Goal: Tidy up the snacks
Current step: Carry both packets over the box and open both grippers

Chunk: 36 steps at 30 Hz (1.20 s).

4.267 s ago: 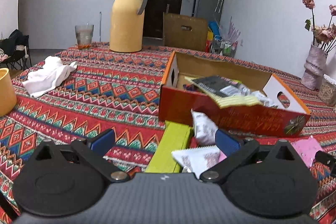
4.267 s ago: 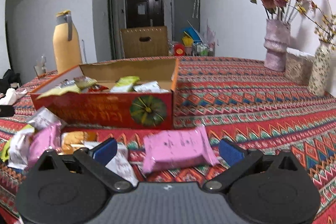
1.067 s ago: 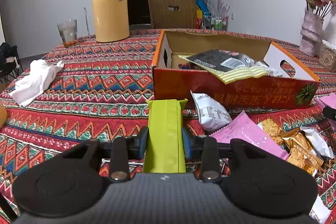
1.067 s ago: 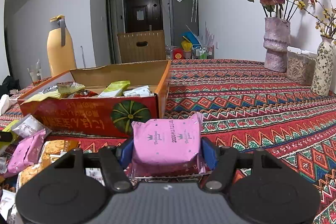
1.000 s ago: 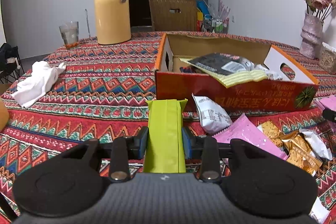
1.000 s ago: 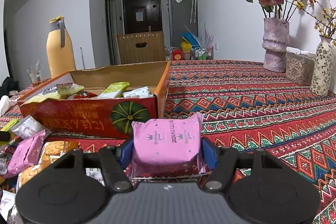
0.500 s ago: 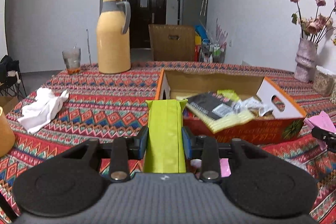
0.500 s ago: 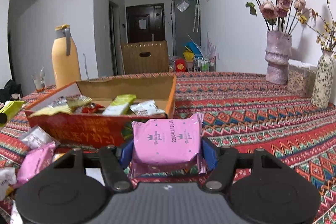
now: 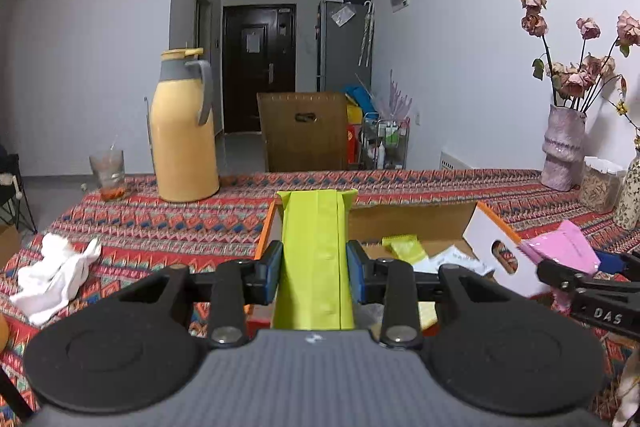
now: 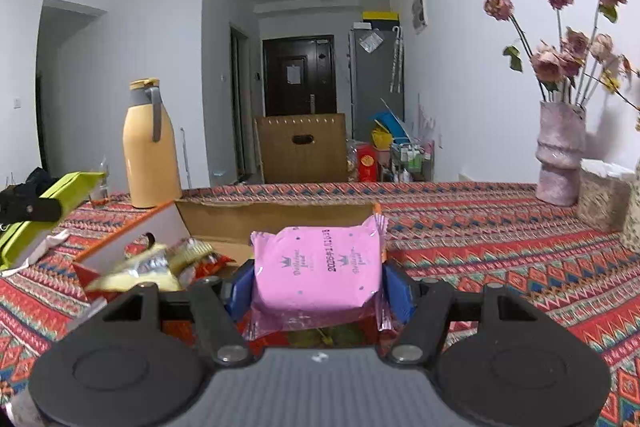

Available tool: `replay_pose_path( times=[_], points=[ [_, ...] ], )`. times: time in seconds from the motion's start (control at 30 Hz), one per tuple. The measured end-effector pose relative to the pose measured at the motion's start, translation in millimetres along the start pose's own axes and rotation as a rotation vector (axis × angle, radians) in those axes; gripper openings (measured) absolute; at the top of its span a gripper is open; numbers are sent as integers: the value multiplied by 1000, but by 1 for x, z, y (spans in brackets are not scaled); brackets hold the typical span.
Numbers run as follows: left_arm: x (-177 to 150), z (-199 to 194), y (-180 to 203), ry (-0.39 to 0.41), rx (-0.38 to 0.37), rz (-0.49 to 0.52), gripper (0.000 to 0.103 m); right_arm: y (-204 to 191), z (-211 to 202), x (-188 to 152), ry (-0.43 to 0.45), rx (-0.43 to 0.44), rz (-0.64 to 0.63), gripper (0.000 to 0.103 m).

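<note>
Lime-green wrapping fills the left tool (image 9: 314, 269): a long green snack packet (image 9: 314, 259) is clamped between its blue pads, lifted clear of the bench (image 9: 168, 227) and pointing toward the open cardboard snack box (image 9: 408, 217). The right tool (image 10: 318, 287) is clenched on a pink snack packet (image 10: 318, 267), held just in front of the same box (image 10: 276, 217).

The step in hand looks like the carry: both packets are picked up and neither is in the box yet. The next move calls for bringing each packet over the near wall of the box, lowering it inside, and only then letting the pads part.

Edges matter here. The orange-edged end flap with its handle hole (image 9: 498, 255) stands up between the two tools, and the pink packet is close beside it in the left wrist view. Wrappers already lie in the box, most visibly at its left end in the right wrist view (image 10: 160, 265), so the emptier stretch along the back wall seems the better landing room. The yellow thermos (image 9: 184, 131) and the glass (image 9: 107, 175) stand well apart at the far left, and the vase of dried roses (image 10: 558, 159) far to the right, out of the way.
</note>
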State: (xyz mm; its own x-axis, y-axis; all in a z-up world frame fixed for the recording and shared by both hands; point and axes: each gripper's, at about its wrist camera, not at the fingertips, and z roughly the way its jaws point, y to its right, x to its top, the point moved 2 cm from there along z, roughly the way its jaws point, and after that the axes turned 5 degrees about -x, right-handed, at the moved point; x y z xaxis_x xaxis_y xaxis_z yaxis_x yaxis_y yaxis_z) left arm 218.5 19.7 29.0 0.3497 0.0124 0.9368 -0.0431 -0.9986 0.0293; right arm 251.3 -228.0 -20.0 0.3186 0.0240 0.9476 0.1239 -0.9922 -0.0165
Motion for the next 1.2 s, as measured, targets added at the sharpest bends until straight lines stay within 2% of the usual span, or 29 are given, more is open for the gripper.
replay_pose_path(
  times=[0.53, 0.77, 1.0, 1.03, 1.1, 1.17, 1.2],
  points=[
    [33, 66, 10, 11, -1, 11, 34, -27, 62, 39, 42, 26, -10, 65],
    [20, 96, 6, -8, -4, 1, 34, -23, 93, 29, 12, 13, 21, 65],
    [10, 106, 0, -49, 0, -17, 35, -25, 99, 21, -23, 4, 5, 66],
    [9, 105, 0, -48, -1, -19, 37, -26, 100, 20, -30, 4, 1, 66],
    [9, 102, -1, -35, 3, -22, 58, -28, 101, 17, -46, 1, -10, 70],
    [11, 97, -1, -5, 28, -27, 100, -29, 101, 15, -46, -11, -14, 81],
    [11, 92, -2, 19, 44, -34, 103, -28, 99, 16, -41, -14, -10, 89]
  ],
)
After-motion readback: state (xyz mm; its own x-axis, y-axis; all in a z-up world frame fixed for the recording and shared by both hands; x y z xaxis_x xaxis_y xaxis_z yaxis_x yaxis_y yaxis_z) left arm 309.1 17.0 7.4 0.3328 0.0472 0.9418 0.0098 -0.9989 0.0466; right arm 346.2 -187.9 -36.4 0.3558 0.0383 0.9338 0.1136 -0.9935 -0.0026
